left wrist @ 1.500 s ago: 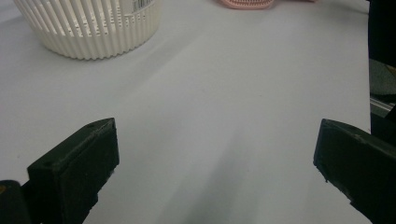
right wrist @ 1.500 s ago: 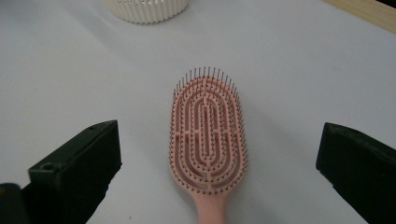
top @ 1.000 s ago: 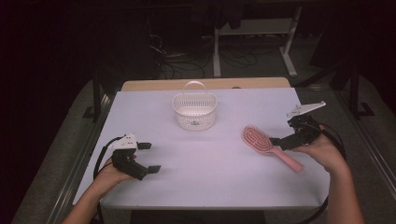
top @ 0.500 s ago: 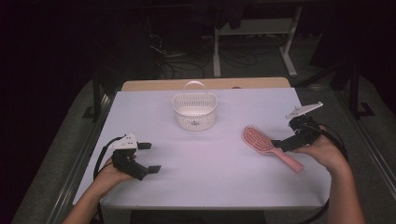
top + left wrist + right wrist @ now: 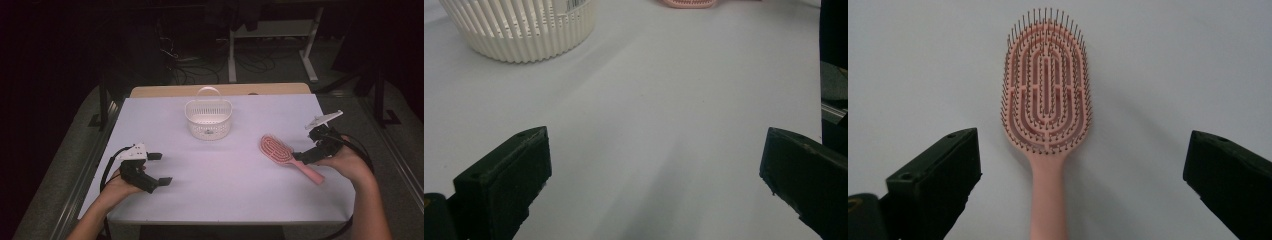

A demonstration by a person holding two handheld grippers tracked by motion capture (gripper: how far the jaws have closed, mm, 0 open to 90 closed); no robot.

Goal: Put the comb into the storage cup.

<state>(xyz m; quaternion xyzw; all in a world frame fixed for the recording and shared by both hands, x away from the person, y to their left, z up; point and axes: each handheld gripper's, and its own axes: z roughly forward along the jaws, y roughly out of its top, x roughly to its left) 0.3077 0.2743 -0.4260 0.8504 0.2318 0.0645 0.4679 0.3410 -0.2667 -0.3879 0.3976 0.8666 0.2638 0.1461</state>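
Note:
A pink hairbrush (image 5: 278, 150) lies bristles up on the white table (image 5: 225, 200), right of centre, its handle pointing toward the near right. My right gripper (image 5: 304, 159) is held low over that handle. In the right gripper view the hairbrush (image 5: 1047, 100) lies between the wide-apart jaws of the right gripper (image 5: 1080, 147), which is open and touches nothing. A white slatted basket (image 5: 208, 118) with a handle stands at the back centre. My left gripper (image 5: 161, 169) rests open at the near left, far from both. In the left gripper view it (image 5: 654, 150) faces the basket (image 5: 519, 30).
A wooden strip (image 5: 220, 90) borders the table's far edge. Metal rails run along both sides of the table. Cables trail from both grippers over the near edge. The dark floor beyond holds cables and a stand (image 5: 272, 35).
The right gripper has barely shifted beside the brush handle. The left gripper, the brush and the basket have stayed where they were.

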